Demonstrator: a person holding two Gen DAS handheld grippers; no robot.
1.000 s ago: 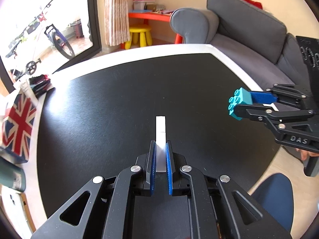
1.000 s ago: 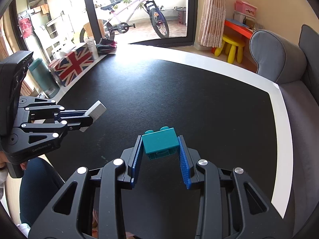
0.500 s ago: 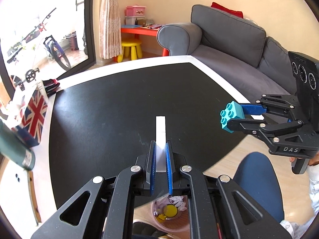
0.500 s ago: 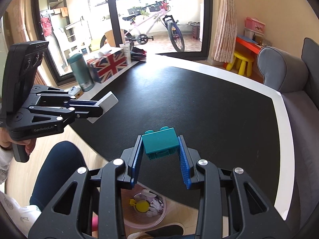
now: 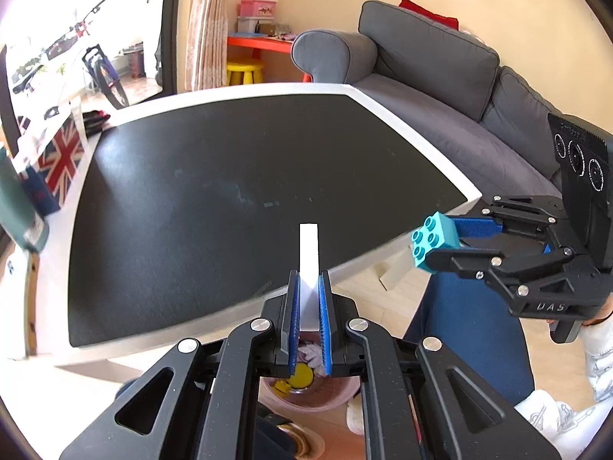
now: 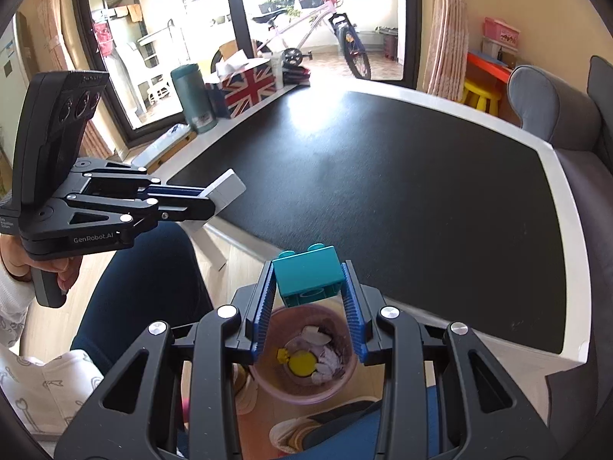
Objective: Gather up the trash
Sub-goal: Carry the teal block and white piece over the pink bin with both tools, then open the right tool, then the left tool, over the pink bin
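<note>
White block (image 5: pixel 308 264) clamped between left fingers (image 5: pixel 295 306), teal brick (image 6: pixel 308 274) pinched between right fingers (image 6: pixel 354 322), above pink bin (image 6: pixel 268 379)

Flat white block (image 5: pixel 308 260), clamped edge-on between blue pads, far end jutting past the near table edge. Teal toy brick (image 6: pixel 307 274), studs facing away, pinched at its sides, held in the air above a pink bin (image 6: pixel 268 383). Bin on the floor near the table, upright, holding crumpled paper and a yellow piece.

a home living room: grey sofa (image 5: pixel 440 88), kids' stool (image 5: pixel 245 71), bicycle (image 6: pixel 325 34).
</note>
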